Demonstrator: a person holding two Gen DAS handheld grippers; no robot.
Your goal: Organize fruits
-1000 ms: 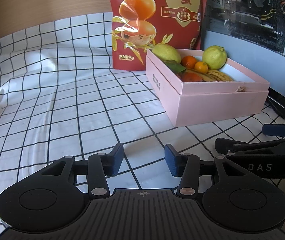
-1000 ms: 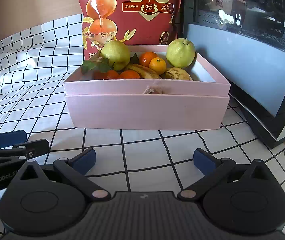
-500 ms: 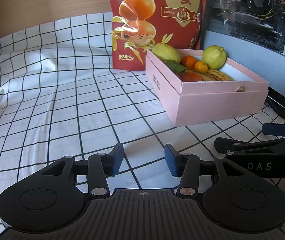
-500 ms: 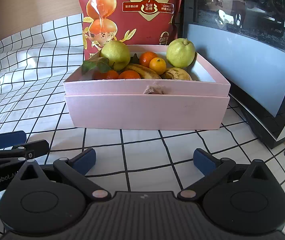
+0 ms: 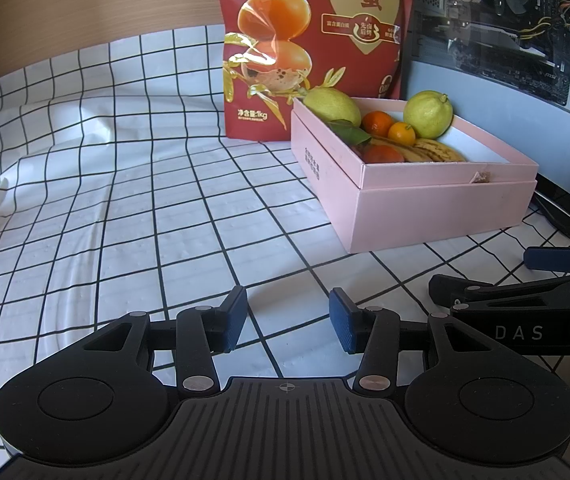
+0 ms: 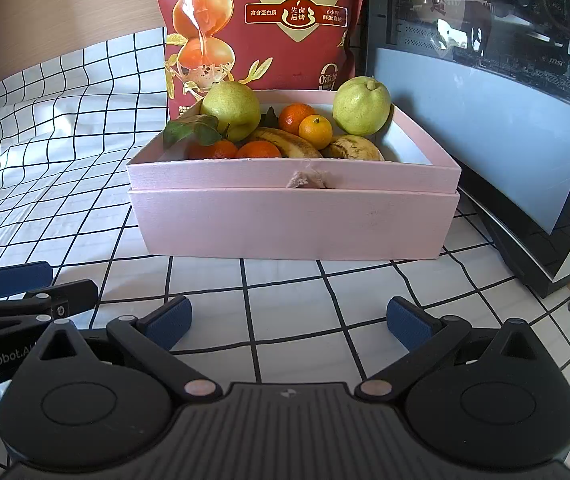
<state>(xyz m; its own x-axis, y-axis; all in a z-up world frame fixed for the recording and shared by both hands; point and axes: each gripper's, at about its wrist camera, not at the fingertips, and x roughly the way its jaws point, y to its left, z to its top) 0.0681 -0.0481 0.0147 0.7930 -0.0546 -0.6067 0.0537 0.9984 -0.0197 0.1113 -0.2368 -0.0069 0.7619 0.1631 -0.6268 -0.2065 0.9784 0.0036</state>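
Hovering near pink box point(image 6: 293, 220): left tool point(image 5: 288, 322) and right tool point(image 6: 289, 320) both gaping, empty. Fruits point(image 6: 281, 132) sitting piled inside, far side; careless reaching risking rolling oranges, bruising bananas.

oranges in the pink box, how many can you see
4 small oranges in the pink box: one at the back middle, a lighter one just right of it, two at the front left. More may lie hidden under the other fruit.
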